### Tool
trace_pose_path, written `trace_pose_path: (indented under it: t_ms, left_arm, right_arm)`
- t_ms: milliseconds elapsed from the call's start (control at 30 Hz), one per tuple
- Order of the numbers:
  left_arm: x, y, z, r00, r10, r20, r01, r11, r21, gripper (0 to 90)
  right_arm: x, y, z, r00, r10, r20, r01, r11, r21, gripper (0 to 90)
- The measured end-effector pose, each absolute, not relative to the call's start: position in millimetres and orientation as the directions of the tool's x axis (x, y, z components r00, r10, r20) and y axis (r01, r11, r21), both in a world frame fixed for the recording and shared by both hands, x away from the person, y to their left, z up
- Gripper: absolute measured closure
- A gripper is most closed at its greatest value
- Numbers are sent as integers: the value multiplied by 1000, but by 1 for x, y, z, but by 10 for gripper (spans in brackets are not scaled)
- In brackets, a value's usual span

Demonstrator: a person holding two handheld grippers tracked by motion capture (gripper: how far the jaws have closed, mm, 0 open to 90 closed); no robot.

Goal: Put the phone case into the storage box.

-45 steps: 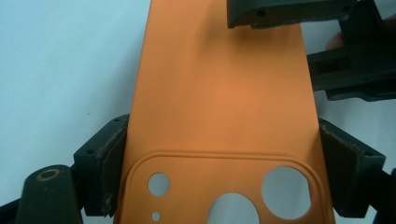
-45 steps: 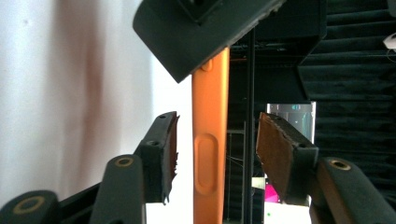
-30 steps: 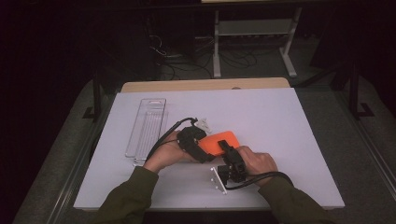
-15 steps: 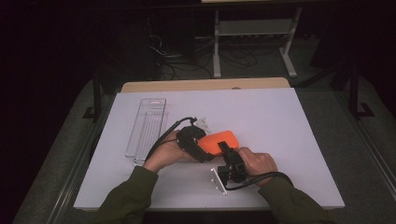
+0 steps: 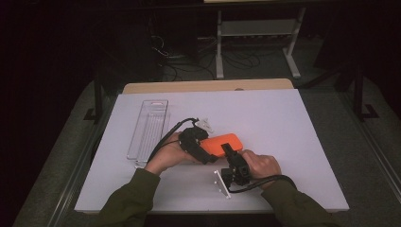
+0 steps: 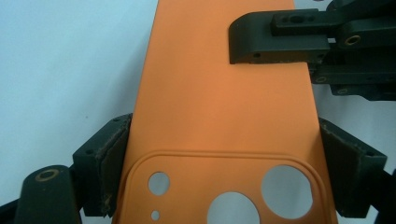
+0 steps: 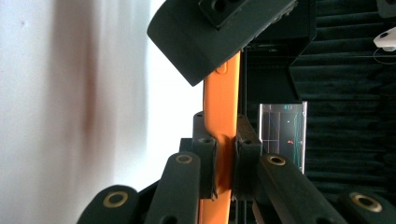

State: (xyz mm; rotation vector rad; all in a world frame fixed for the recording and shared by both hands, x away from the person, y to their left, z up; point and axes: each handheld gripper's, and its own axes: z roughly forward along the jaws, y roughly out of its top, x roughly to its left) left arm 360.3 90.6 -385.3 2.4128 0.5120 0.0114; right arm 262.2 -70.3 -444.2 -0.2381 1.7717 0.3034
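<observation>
Right gripper (image 7: 223, 163) has just been closing and now pinches the thin edge of the flat orange silicone phone case (image 6: 224, 116); left gripper (image 6: 224, 158) clamps its camera-cutout end across the width, just above the white table (image 5: 283, 123); keep both grips firm, avoid twisting.

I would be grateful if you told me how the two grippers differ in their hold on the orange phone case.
The left gripper spans the orange phone case across its width at the camera-cutout end; the right gripper pinches its thin edge, its fingers having just been closing. Both are shut on the case, holding it above the white table.
</observation>
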Motion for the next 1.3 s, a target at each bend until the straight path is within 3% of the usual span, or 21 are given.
trace_pose_path:
  t_ms: [200,933,1300]
  left_arm:
    - [361,93,-384,925,357,-129,353,-686,637,139]
    - [360,102,-371,925,354,-136,349,-655,670,97]
    - [364,113,-366,919,372,-128,350,-626,697,63]
  right_arm:
    - [263,-71,-444,-209,58,-976,-318,940,124,824]
    - [271,-81,-443,-277,51,-959,-265,956,127,825]
    - [280,-93,-441,-315,124,-941,-203,960,194,823]
